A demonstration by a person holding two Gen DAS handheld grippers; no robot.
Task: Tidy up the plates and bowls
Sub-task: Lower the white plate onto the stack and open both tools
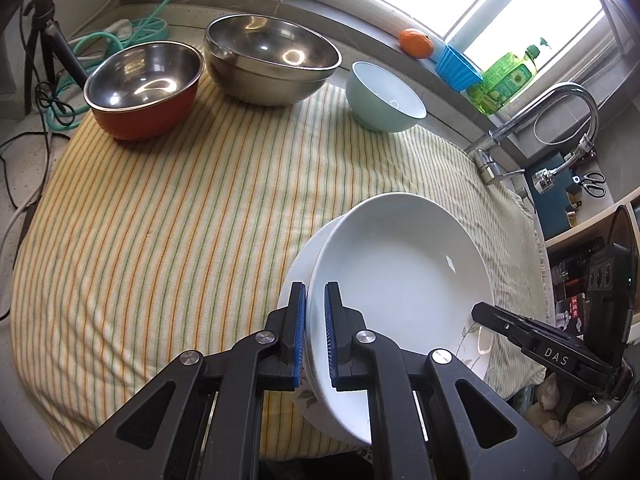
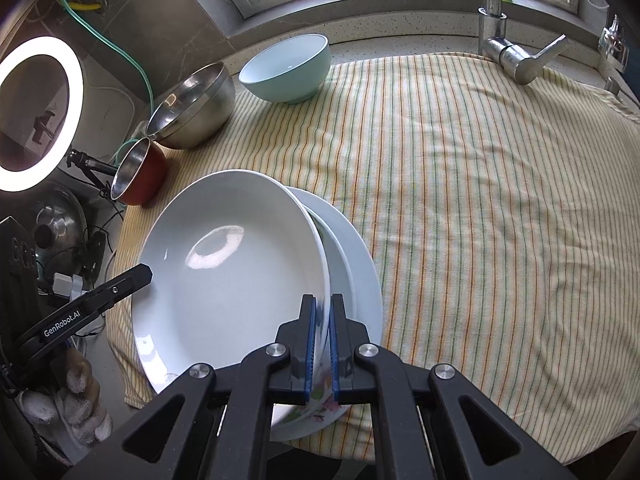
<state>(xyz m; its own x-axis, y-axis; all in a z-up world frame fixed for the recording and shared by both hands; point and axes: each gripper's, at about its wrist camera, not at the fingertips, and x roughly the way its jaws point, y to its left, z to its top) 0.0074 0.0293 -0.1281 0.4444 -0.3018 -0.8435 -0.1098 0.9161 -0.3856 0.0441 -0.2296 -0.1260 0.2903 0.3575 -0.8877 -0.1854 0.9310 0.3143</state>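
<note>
A white deep plate [image 1: 400,272] [image 2: 232,264] hangs between both grippers, slightly tilted, over a stack of white plates [image 2: 364,264] near the front edge of the striped cloth [image 1: 180,220]. The lower plates carry a flower print [image 2: 320,400]. My left gripper [image 1: 315,292] is shut on the deep plate's left rim. My right gripper [image 2: 323,304] is shut on its opposite rim. Each gripper also shows in the other's view: the right gripper [image 1: 520,332] and the left gripper [image 2: 120,284]. Whether the held plate touches the stack I cannot tell.
At the back of the cloth stand a steel bowl with a red outside [image 1: 140,88] [image 2: 140,176], two nested steel bowls [image 1: 272,60] [image 2: 192,108] and a pale blue bowl [image 1: 384,96] [image 2: 288,68]. A faucet [image 1: 560,112] [image 2: 504,48] rises at the cloth's far right; a ring light [image 2: 40,112] and cables lie left.
</note>
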